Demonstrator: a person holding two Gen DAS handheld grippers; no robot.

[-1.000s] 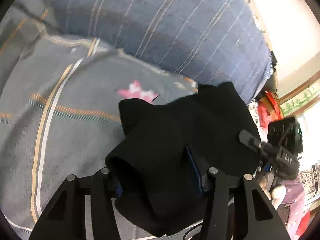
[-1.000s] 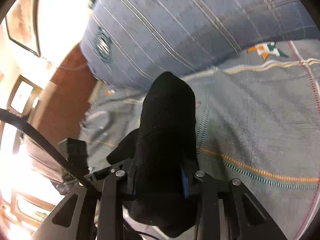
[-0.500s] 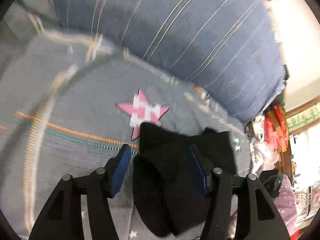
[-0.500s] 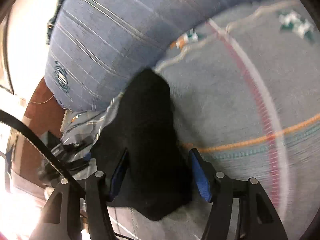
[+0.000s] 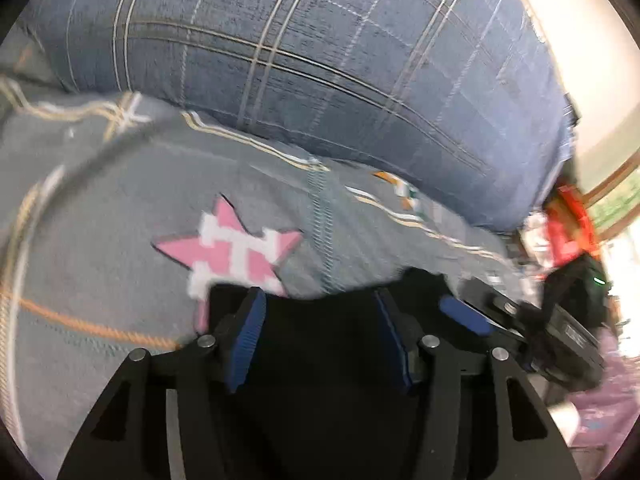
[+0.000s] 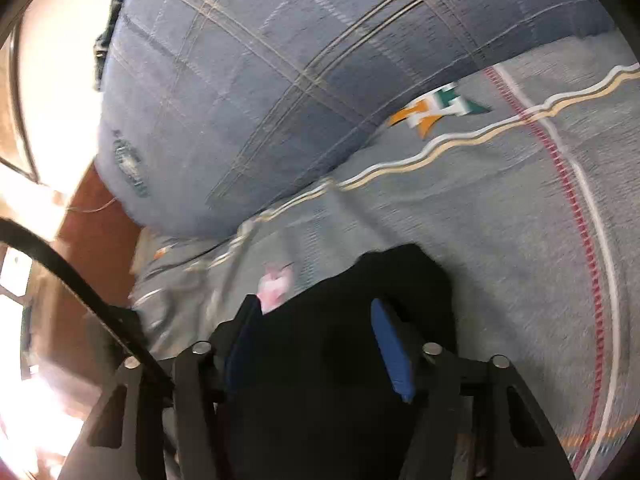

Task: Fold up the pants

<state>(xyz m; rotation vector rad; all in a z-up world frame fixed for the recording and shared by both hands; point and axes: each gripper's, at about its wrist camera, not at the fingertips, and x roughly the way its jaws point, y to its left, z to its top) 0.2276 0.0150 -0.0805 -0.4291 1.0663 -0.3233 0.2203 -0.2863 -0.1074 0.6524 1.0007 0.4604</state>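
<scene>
The black pants [image 5: 320, 364] lie bunched on the grey patterned blanket [image 5: 100, 272], low in both wrist views. My left gripper [image 5: 320, 312] straddles one end of them. Its blue pads [image 5: 246, 340] stand apart with the cloth lying loosely between them, and the jaws are closing a little. My right gripper [image 6: 312, 320] straddles the other end of the pants [image 6: 400, 276]. The inner face of its right pad [image 6: 390, 352] is bare, so nothing is pinched, and its jaws are closing too. The right gripper's finger [image 5: 464, 316] also shows at the right of the left wrist view.
A big blue plaid cushion [image 5: 320, 60] rises right behind the blanket. A pink star patch [image 5: 232, 248] lies just beyond the left gripper. Red clutter [image 5: 572, 224] sits past the blanket's right end. Brown wood furniture [image 6: 92, 220] stands to the left of the cushion [image 6: 260, 80].
Both grippers came down and forward to the blanket with the pants. Their jaws went from clamped on the black cloth to standing apart, and the pants now rest on the blanket.
</scene>
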